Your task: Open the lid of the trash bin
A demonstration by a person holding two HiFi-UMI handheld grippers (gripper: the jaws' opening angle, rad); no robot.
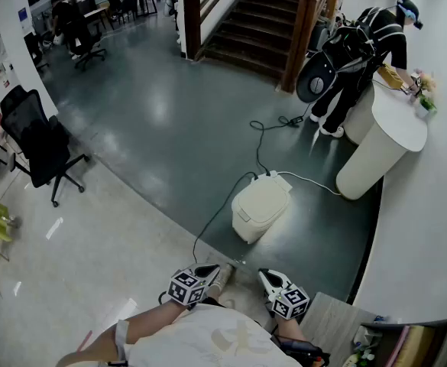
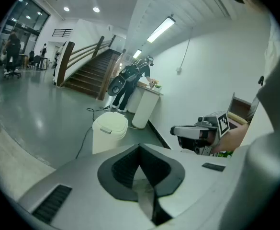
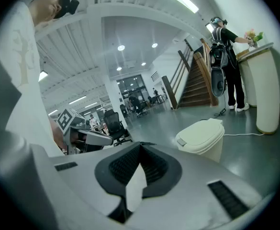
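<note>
The trash bin (image 1: 260, 207) is 1 cream-coloured, round-cornered container standing upright on the dark grey floor (image 1: 170, 144), near that floor's curved edge where paler flooring begins. Its lid (image 1: 263, 199) is fully closed and lies flat on the body, with 1 small grey tab at its front rim.

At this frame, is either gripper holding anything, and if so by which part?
Nothing is held. The left gripper and right gripper are both shut and empty, apart from the trash bin, whose lid is down.
</note>
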